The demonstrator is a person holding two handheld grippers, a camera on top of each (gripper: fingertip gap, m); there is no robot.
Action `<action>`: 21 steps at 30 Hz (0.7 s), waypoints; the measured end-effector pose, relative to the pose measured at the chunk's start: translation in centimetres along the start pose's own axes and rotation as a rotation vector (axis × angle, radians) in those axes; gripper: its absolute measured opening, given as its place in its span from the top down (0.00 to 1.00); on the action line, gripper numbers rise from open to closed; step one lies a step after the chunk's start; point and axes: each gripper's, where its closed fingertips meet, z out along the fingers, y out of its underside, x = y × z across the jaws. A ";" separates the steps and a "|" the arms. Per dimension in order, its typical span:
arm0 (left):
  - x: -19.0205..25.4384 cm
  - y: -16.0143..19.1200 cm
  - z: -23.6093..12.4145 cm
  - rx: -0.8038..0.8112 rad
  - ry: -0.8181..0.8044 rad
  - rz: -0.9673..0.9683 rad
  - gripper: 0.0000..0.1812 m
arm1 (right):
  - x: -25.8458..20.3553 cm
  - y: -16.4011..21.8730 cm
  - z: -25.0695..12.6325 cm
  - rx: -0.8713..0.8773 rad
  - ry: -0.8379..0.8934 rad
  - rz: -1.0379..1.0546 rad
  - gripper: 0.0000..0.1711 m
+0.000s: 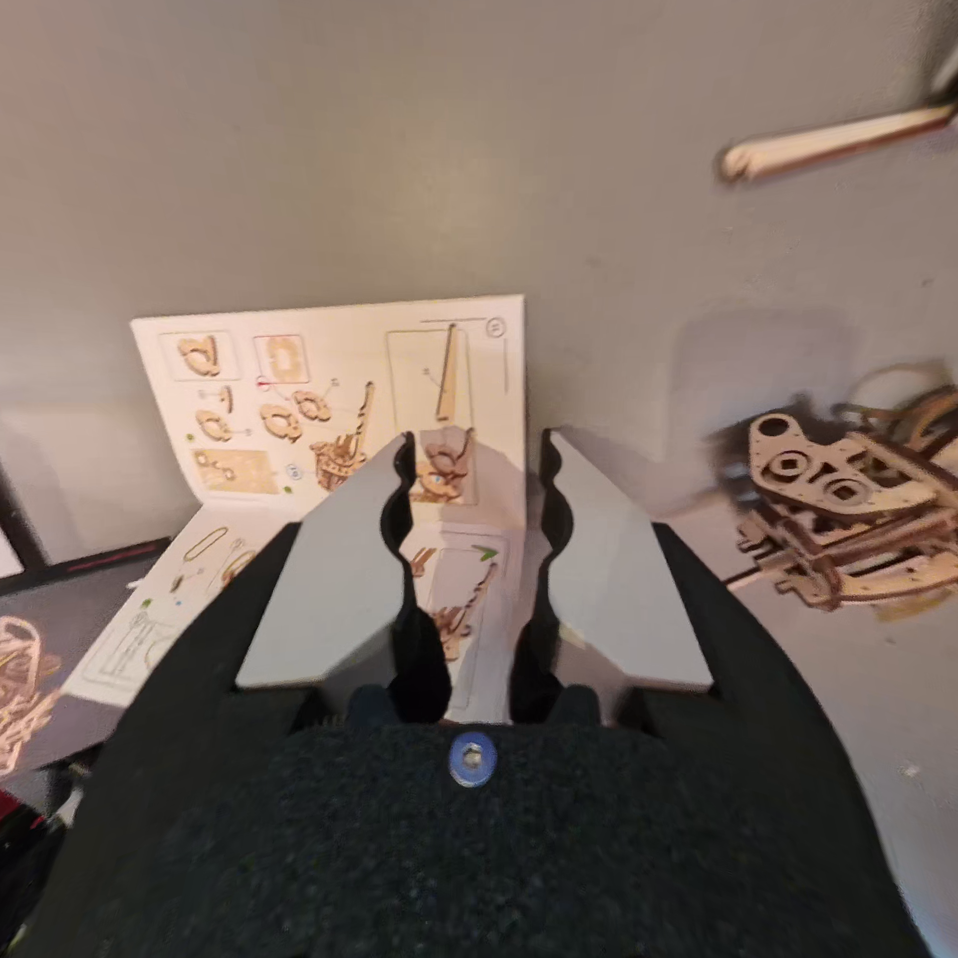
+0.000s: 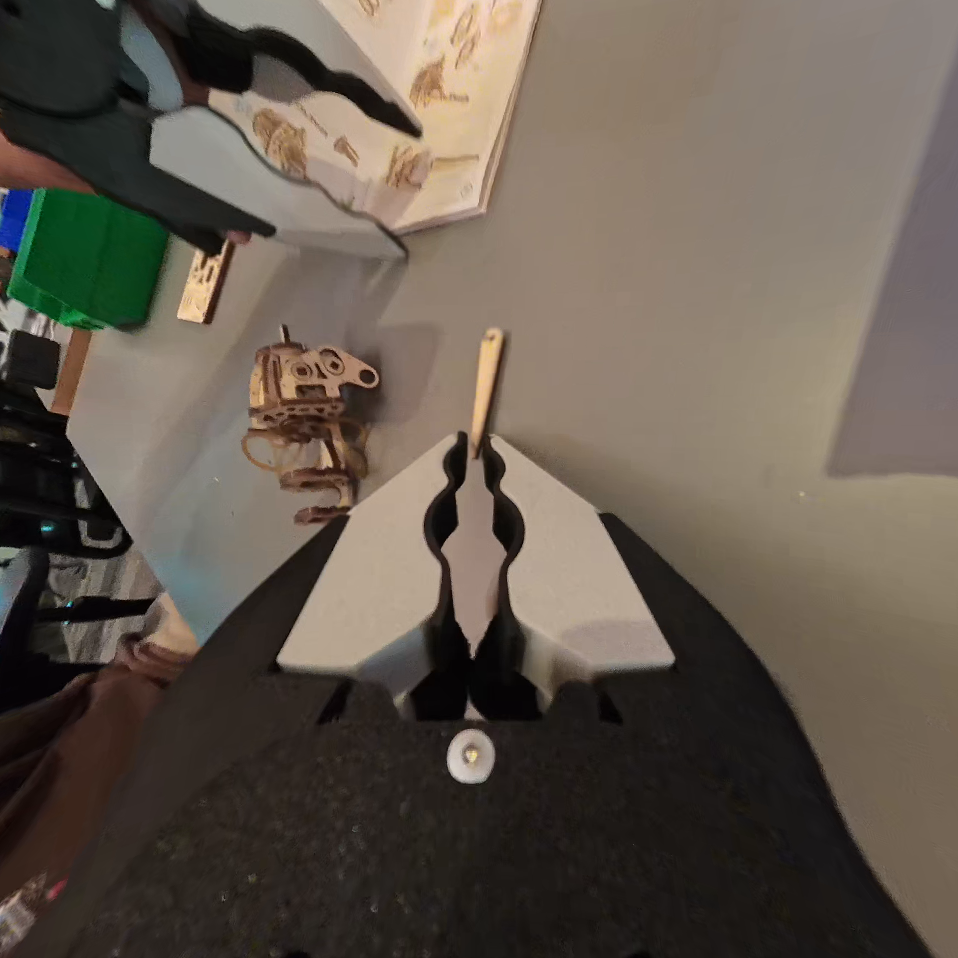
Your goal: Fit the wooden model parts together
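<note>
Tongs on the right (image 2: 474,440) pinch a thin tapered wooden strip (image 2: 487,383) by its end — strip sticks out just right of the half-built wooden model (image 2: 306,420) on the grey counter (image 2: 674,311). Left tongs (image 1: 477,446) gape empty over the instruction sheet (image 1: 332,394), left of the model. Best approach imo: steady the model w/ the left pair, then slide the strip in straight — no twisting.

A matt grey table (image 1: 466,155) carries a pale laser-cut plywood model (image 1: 840,518) with dark, scorched edges. An open paper instruction booklet (image 1: 332,399) shows a smooth, faintly glossy page. The right gripper (image 2: 474,443), of rough, speckled black plastic with smooth matt grey finger pads (image 2: 394,560), pinches a thin, light wooden strip (image 2: 487,383). A green plastic box (image 2: 88,259) looks matt.
</note>
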 end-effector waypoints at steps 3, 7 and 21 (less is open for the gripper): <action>0.0 0.4 0.1 0.043 0.003 -0.048 0.88 | 0.1 -0.3 -0.5 0.025 -0.023 0.016 0.93; 0.3 0.9 -0.1 0.152 0.005 -0.168 0.93 | 1.1 -0.3 -1.4 0.029 0.065 -0.073 0.87; -8.4 5.8 -7.8 0.370 -0.266 -0.625 0.70 | -4.1 -8.2 4.5 0.057 0.107 -0.438 0.75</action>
